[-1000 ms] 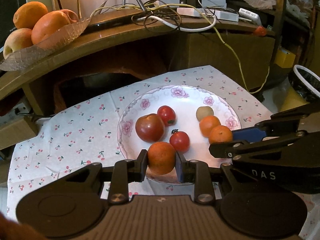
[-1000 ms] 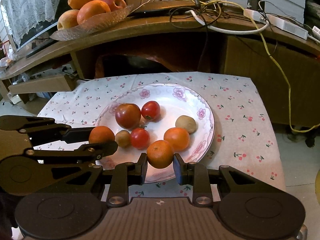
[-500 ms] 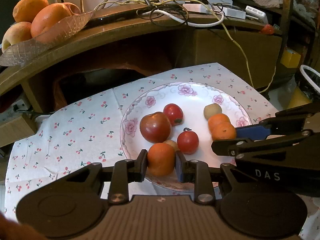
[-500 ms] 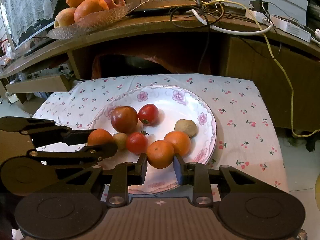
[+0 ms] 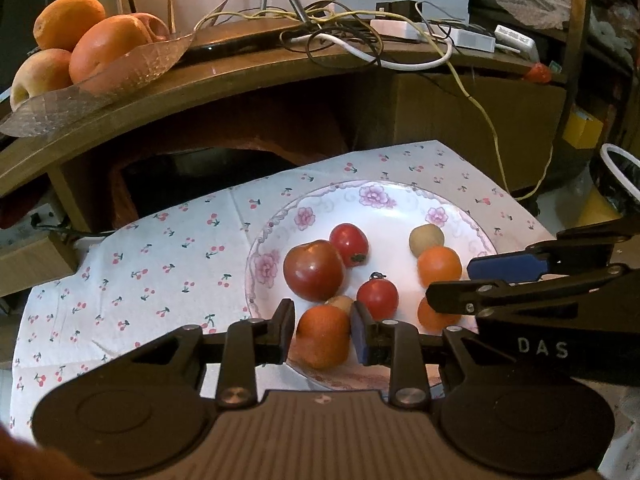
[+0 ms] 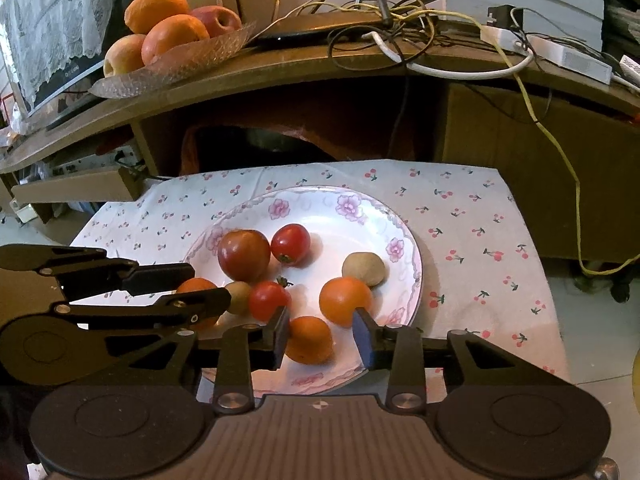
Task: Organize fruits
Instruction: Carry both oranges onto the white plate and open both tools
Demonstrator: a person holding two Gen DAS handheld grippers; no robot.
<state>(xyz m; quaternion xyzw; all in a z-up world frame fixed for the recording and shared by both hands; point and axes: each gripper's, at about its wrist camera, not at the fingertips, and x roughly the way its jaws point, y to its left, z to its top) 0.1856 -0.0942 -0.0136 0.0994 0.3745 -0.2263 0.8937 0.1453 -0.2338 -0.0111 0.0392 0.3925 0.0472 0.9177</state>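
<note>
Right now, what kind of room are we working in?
Probably a lived-in home room, not a lab: a flowered plate of fruit on a cherry-print cloth, a glass fruit dish and tangled cables on a wooden cabinet.

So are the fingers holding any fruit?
Left gripper pinches a small orange by its sides. Right gripper is opening, letting go of another orange.

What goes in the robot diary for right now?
left gripper: shut on orange | right gripper: opening, orange between jaws | both over plate
</note>
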